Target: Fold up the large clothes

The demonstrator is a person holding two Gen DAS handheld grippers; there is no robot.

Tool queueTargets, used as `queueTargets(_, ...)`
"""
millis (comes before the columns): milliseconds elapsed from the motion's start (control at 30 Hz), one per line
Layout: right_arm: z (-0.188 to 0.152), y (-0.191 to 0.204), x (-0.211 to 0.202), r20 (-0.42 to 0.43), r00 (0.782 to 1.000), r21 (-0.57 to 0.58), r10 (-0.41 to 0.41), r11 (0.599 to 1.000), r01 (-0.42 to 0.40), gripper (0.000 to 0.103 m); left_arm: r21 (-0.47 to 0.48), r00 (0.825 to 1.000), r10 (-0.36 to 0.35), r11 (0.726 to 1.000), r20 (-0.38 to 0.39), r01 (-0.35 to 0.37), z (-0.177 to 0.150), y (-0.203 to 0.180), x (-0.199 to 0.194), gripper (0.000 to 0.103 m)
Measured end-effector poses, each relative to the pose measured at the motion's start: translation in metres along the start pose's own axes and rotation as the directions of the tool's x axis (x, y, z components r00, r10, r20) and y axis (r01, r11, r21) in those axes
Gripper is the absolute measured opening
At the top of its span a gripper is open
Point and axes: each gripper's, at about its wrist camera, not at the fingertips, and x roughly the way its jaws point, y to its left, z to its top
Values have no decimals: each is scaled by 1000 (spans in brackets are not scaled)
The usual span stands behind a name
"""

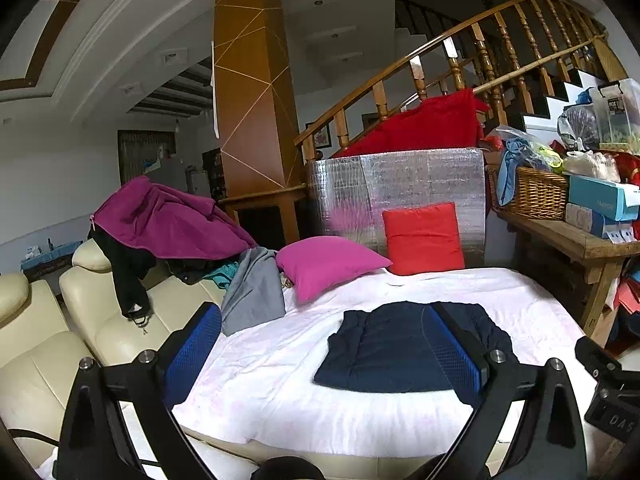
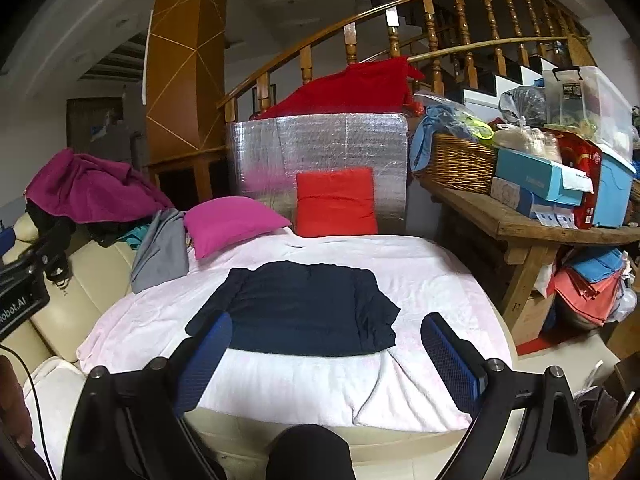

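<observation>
We hold both grippers above the near edge of a pale pink blanket [image 2: 420, 280] that covers a cream leather sofa [image 1: 40, 344]. The dark navy garment [image 2: 300, 308] lies flat on the middle of that blanket, already folded into a rough rectangle, its right side rumpled into loose pleats. In the left wrist view the same navy piece [image 1: 384, 348] sits between our blue-padded fingers, with the right pad overlapping its far corner in the picture.

Our left gripper [image 1: 324, 356] hangs released, its jaws spread wide and nothing between them. Our right gripper [image 2: 332, 360] is likewise spread apart and empty; its left pad lines up with the garment's near left corner in the picture, though we cannot tell whether it touches the cloth.

Behind the garment, a magenta square pillow [image 2: 232, 222] and a red square cushion [image 2: 336, 204] rest at the far end of the blanket, the red one leaning against a silver foil-covered panel [image 2: 320, 148]. A grey cloth [image 2: 162, 252] drapes over the sofa edge just beside the magenta pillow, and a purple fleece garment [image 1: 168, 220] is heaped on the sofa back. To the right, a wooden bench [image 2: 540, 228] carries a wicker basket [image 2: 456, 164] and stacked boxes.
</observation>
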Motion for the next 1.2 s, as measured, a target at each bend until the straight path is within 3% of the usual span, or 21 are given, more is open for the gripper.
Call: queueTargets(1200, 1, -1, 1, -4, 1000, -3, -16, 1000, 16, 97, -19, 1000, 12, 1000, 9, -11, 0, 6, 0, 100)
